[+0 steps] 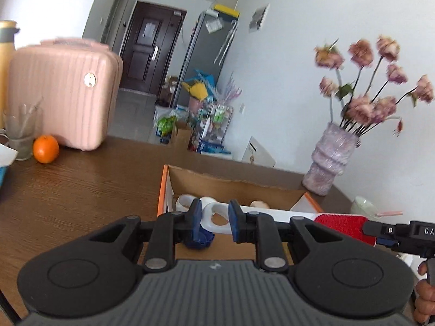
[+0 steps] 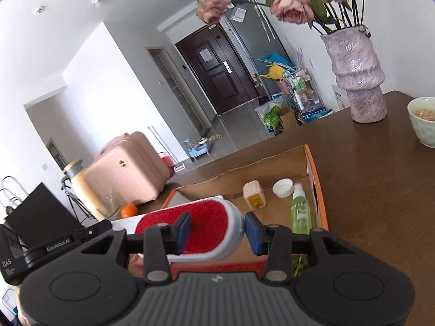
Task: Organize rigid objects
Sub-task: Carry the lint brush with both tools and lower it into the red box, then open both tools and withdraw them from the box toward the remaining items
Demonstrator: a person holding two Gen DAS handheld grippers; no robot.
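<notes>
i hold my left tool (image 1: 215, 217) clamped on the white handle of the red brush (image 2: 187, 224). my right tool (image 2: 217, 232) sits apart around its head, above the box (image 2: 315, 179).

The tabletop (image 2: 380, 190) is dark wood-grain with a soft sheen, and near its far edge stands a glossy, lumpy lilac-glazed vase (image 2: 356, 73). The box (image 2: 316, 187) is matt brown cardboard with raw torn edges and orange outer skin. The brush (image 2: 209, 217) pairs smooth white plastic with a rough red napped pad; the spray bottle (image 2: 299, 209) is clear shiny plastic.
</notes>
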